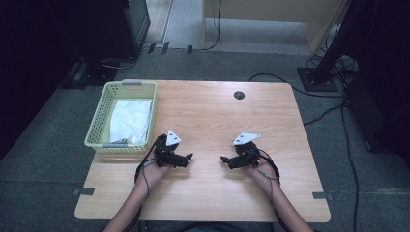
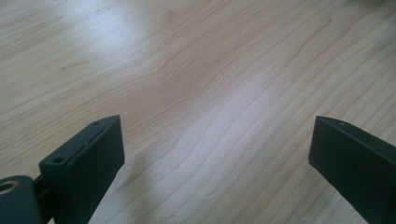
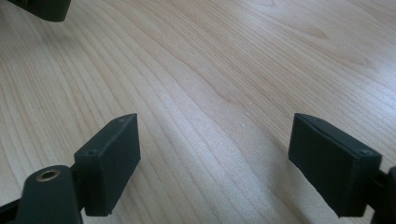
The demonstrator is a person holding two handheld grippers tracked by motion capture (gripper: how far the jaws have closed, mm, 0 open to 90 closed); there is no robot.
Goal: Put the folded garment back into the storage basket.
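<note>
Two grippers, left and right, rest near the table's front edge with jaws spread and empty, tips facing, the basket with white cloth at the left edge.

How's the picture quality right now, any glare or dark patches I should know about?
High view: dim, corners near black, table and white cloth in the basket readable. Left gripper view: soft sheen on the wood. Right gripper view: a similar pale sheen, grain sharp.

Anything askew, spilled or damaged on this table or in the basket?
Nothing stands out. The white cloth lies crumpled but wholly inside the green basket, which juts slightly over the table edge. Both the left gripper and right gripper are open and empty.
</note>
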